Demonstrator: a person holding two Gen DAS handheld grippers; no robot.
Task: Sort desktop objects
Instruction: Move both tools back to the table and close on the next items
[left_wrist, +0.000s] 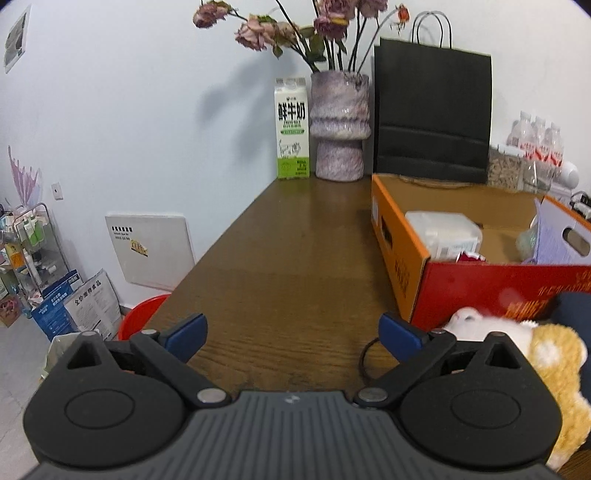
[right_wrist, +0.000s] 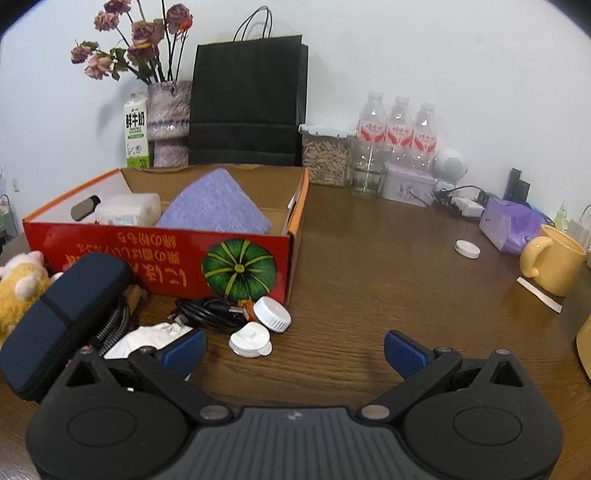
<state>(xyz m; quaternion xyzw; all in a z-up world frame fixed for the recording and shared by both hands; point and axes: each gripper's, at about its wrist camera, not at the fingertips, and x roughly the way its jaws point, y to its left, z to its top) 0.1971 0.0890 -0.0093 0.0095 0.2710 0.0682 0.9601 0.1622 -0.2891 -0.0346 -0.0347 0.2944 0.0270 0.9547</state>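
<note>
A red and orange cardboard box (right_wrist: 177, 258) (left_wrist: 480, 284) stands open on the brown table (left_wrist: 288, 258), holding a purple cloth (right_wrist: 218, 206) and a white plastic container (right_wrist: 129, 210). In front of it lie a dark blue zip case (right_wrist: 62, 317), a black cable (right_wrist: 210, 312), two white round plastic pieces (right_wrist: 273, 314) and a yellow plush toy (left_wrist: 554, 362) (right_wrist: 18, 291). My left gripper (left_wrist: 293, 336) is open over bare table, the plush just right of its right finger. My right gripper (right_wrist: 295, 350) is open too, nothing between its fingers, the white pieces just beyond its left finger.
At the back stand a milk carton (left_wrist: 291, 129), a vase of dried flowers (left_wrist: 340, 125) and a black paper bag (right_wrist: 247, 99). To the right are water bottles (right_wrist: 399, 129), a jar (right_wrist: 327, 155), a purple packet (right_wrist: 513, 225), a white cap (right_wrist: 467, 249) and a yellow mug (right_wrist: 554, 258).
</note>
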